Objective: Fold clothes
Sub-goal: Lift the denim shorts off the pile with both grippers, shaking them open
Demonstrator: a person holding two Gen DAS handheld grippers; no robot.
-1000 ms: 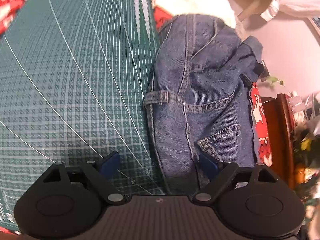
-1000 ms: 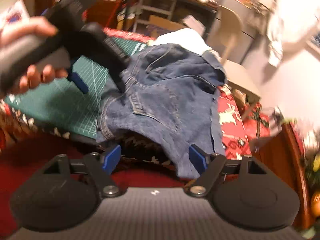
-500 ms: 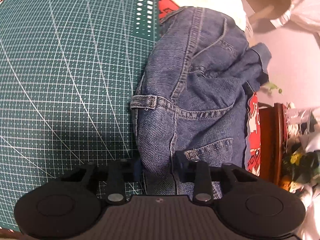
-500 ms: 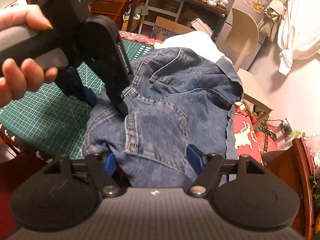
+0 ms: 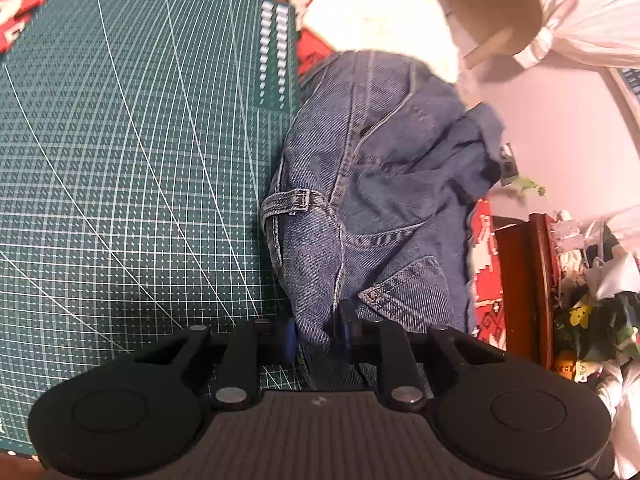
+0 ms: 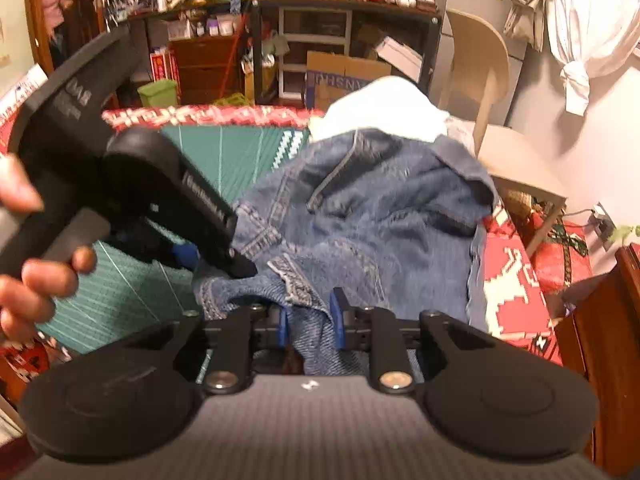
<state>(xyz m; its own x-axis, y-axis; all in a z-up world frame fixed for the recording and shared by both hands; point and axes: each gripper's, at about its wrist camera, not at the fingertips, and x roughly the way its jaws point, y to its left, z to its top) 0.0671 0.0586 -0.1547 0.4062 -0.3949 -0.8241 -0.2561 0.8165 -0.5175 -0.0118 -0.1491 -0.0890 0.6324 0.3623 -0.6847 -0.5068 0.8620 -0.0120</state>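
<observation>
Blue denim jeans (image 5: 372,200), crumpled, waistband bunched

A: What's the cloth like?
B: The jeans (image 5: 384,208) are coarse blue denim, matt, pale at the seams. The mat (image 5: 140,160) looks smooth and matt.
A: And the gripper (image 6: 310,326)?
B: Matt black plastic, blue pads (image 6: 335,312).

You have a green cutting mat (image 5: 132,168) spread to the left over a red patterned cloth (image 6: 516,280). At the far end lies a white bundle (image 5: 380,24). Beyond it, to the right, stands a tan chair (image 6: 480,64), and a cardboard box (image 6: 344,76) sits under the cluttered far shelves (image 6: 320,20).
</observation>
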